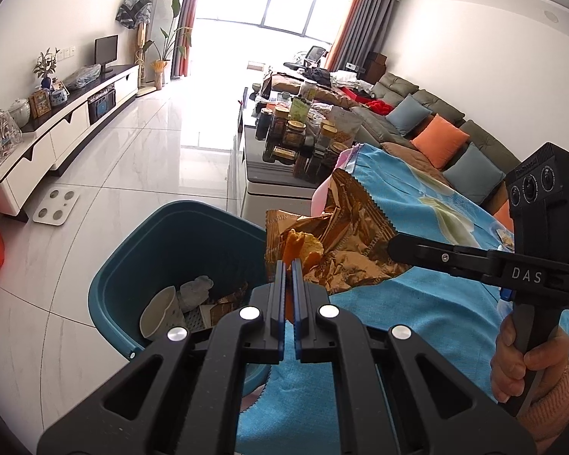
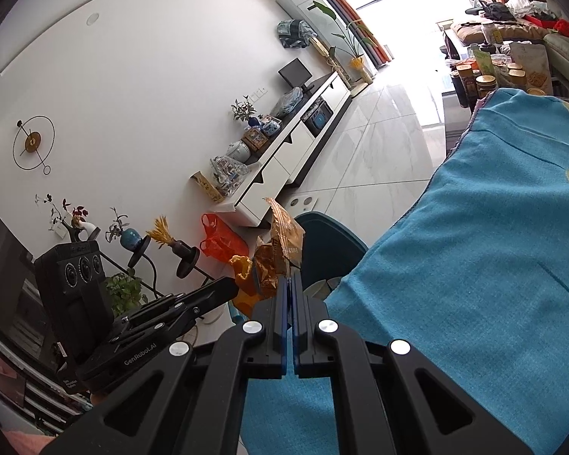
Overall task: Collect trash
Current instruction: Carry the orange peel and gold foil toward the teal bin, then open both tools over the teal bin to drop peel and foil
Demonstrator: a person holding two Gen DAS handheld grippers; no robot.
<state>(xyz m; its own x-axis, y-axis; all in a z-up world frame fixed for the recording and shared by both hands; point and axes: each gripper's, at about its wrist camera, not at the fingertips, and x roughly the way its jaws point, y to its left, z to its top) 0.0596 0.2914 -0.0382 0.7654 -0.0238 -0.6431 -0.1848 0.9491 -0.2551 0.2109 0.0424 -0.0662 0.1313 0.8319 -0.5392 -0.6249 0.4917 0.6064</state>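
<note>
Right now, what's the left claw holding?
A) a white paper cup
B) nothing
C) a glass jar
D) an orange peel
D: the left claw is shut on an orange peel, held by the gold wrapper that the right claw grips, near the blue bin.

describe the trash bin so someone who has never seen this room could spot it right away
Find the table draped in a bright blue towel cloth. On the white tiled floor at its left edge stands the teal plastic trash bin, open-topped, with a crushed paper cup and wrappers inside. It is the only tub on the floor; the nearby white bathroom scale lies flat.
</note>
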